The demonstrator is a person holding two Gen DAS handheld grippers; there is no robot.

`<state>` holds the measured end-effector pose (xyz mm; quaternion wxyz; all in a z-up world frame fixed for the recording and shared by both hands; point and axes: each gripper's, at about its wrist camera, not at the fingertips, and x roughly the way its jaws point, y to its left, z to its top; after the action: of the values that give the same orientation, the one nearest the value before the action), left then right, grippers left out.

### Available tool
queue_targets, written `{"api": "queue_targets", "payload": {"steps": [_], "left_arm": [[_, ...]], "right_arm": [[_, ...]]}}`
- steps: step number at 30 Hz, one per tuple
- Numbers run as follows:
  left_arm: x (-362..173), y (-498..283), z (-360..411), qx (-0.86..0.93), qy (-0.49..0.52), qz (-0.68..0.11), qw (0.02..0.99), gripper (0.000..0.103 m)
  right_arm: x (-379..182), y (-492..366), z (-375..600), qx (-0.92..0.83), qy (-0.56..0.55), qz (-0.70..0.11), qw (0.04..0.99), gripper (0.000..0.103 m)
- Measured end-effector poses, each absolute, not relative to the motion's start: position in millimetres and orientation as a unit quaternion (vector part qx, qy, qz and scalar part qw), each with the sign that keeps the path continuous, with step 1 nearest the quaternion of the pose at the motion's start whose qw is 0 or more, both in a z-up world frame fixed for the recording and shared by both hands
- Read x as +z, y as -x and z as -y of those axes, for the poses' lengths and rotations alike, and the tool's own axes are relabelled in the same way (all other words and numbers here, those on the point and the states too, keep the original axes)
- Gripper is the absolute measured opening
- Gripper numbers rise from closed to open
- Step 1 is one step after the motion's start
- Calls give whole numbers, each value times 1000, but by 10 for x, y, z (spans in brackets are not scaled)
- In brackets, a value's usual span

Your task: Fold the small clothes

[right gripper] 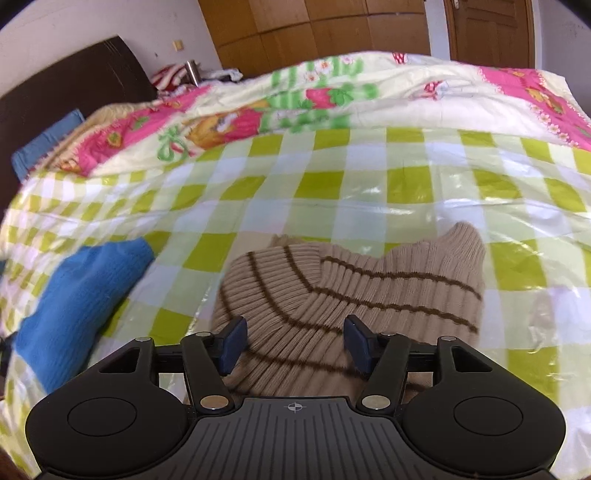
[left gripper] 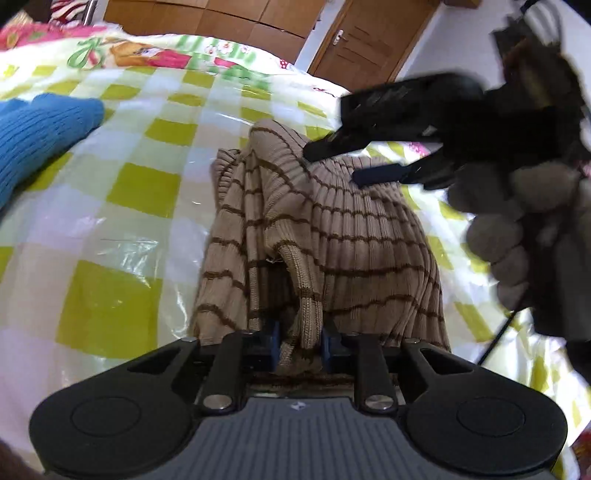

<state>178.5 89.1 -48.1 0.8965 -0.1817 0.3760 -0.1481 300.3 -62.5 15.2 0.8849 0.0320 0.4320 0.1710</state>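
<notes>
A small tan ribbed sweater with brown stripes (left gripper: 332, 229) lies bunched on the green and white checked bed cover. My left gripper (left gripper: 300, 341) is shut on a fold of the sweater, which hangs between its blue pads. My right gripper (right gripper: 295, 343) is open and empty, its blue pads spread just above the sweater (right gripper: 351, 295). The right gripper also shows in the left wrist view (left gripper: 351, 162) over the sweater's far right part, jaws apart.
A blue knitted garment (left gripper: 33, 136) lies to the left on the cover; it also shows in the right wrist view (right gripper: 77, 302). A pink and green cartoon quilt (right gripper: 295, 99) lies at the back. Wooden wardrobe and door (right gripper: 487, 29) stand behind the bed.
</notes>
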Motion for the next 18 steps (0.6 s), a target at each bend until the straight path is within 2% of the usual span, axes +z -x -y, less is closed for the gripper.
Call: {"api": "queue_targets", "payload": {"steps": [2, 4, 5, 9, 12, 18], "left_arm": [[-493, -1784, -913, -148, 188, -374, 896, 36], [-487, -1768, -883, -150, 177, -370, 900, 35], [-482, -1750, -870, -151, 173, -368, 901, 35], [-465, -1725, -931, -156, 193, -366, 897, 34], [-434, -1680, -1009, -158, 206, -348, 901, 33], [-400, -1566, -1093, -151, 218, -337, 904, 32]], "right_arm": [[51, -3062, 551, 163, -36, -438, 883, 60], [-1, -3085, 490, 152, -21, -430, 890, 50], [-15, -3105, 495, 150, -25, -432, 889, 40], [39, -3121, 571, 151, -54, -437, 885, 18], [232, -3025, 612, 158, -67, -417, 892, 11], [416, -2965, 466, 171, -64, -382, 906, 10]]}}
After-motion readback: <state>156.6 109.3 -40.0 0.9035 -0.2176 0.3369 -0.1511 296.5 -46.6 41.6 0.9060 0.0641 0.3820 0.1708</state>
